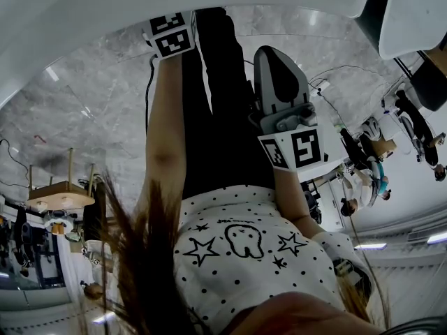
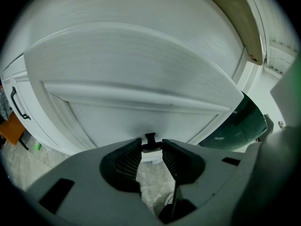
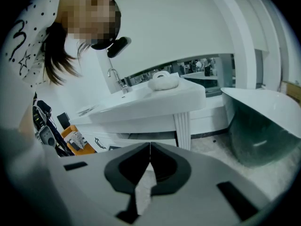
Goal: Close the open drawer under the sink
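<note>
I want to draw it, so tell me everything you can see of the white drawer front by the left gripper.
The drawer front is a big white panel, like painted wood with faint grain: a raised frame round a flat sunken middle. It fills most of the left gripper view, and its top edge shows. A small black handle sticks out low on its middle, and the left gripper has its jaws closed on that, one on each side.

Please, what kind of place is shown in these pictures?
Most likely a bathroom, perhaps a mock-up inside a larger hall: a white sink counter with a faucet, a bathtub beside it, and a marble-look floor.
</note>
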